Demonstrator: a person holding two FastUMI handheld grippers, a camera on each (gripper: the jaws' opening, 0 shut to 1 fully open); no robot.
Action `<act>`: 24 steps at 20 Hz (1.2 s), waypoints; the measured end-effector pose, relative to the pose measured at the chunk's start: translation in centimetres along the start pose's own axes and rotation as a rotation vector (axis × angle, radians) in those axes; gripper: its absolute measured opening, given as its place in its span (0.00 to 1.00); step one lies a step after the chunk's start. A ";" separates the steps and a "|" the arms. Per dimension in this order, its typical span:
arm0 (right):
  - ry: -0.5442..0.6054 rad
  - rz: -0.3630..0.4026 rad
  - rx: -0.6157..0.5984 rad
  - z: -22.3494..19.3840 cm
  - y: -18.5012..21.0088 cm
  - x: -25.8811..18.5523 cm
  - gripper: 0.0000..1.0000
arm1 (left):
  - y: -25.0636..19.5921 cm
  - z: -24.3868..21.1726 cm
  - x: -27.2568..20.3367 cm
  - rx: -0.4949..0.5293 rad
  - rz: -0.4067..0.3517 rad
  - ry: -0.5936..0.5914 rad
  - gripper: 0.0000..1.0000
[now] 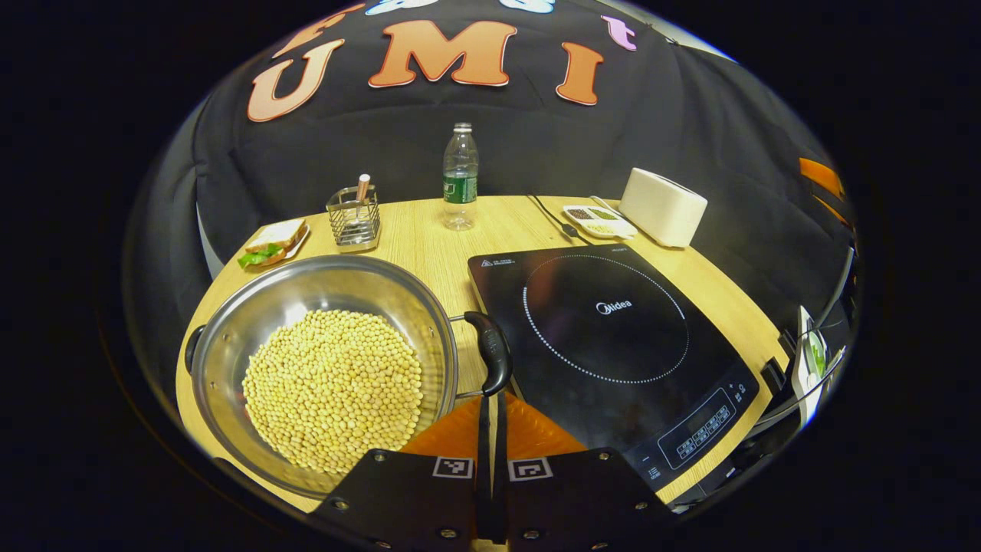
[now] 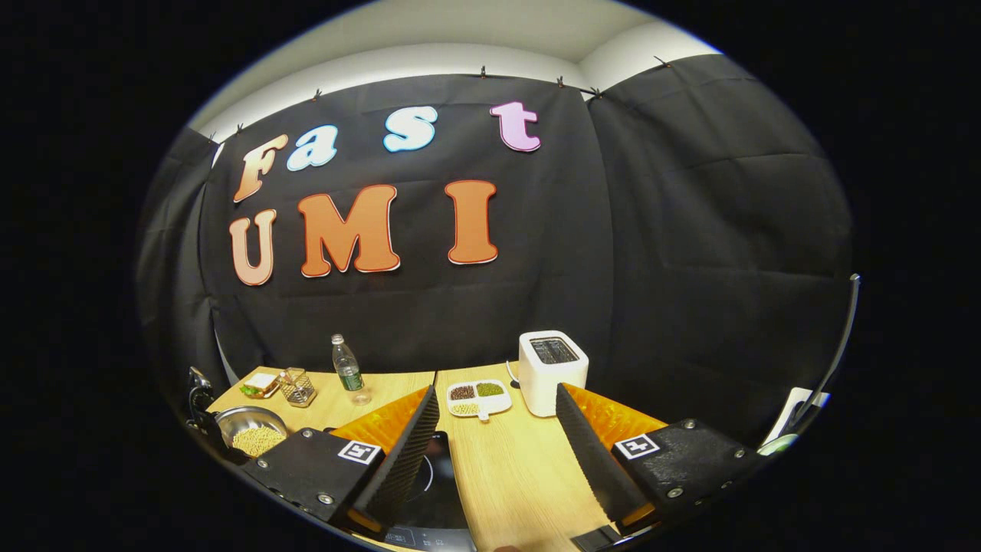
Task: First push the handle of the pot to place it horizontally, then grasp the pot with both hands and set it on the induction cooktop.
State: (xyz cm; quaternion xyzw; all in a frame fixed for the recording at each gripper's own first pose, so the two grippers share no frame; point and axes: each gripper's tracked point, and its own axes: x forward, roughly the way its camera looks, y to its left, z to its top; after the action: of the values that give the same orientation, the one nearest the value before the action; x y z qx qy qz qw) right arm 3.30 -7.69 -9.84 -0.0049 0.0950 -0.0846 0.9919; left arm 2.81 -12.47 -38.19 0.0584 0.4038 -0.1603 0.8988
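A steel pot (image 1: 322, 299) full of pale beans (image 1: 333, 387) stands on the wooden table, left of the black induction cooktop (image 1: 605, 330). Its black side handle (image 1: 492, 353) faces the cooktop's left edge, and a second handle (image 1: 191, 349) shows on the far left rim. My left gripper (image 1: 490, 399) is shut, with its tips right at the near end of the right-hand handle. My right gripper (image 2: 498, 452) is open and hangs above the table with nothing between its fingers. From there the pot (image 2: 253, 433) lies far left and the cooktop (image 2: 433, 475) just below.
At the back of the table stand a sandwich plate (image 1: 272, 244), a wire basket (image 1: 354, 218), a water bottle (image 1: 460, 180), a sectioned dish (image 1: 599, 221) and a white toaster (image 1: 663, 207). The table's right edge runs close behind the cooktop.
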 end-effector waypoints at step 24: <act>0.197 0.197 -0.037 -12.8 27.0 -1.2 0.95 | 25.9 3.8 -14.8 -0.163 0.245 -0.388 0.71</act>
State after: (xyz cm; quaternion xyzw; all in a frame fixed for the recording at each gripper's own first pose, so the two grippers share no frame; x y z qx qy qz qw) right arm 4.24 19.19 -22.89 -0.0055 0.1935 0.0147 0.9810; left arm 4.94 14.60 -25.23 0.0025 0.2248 -0.0252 0.9741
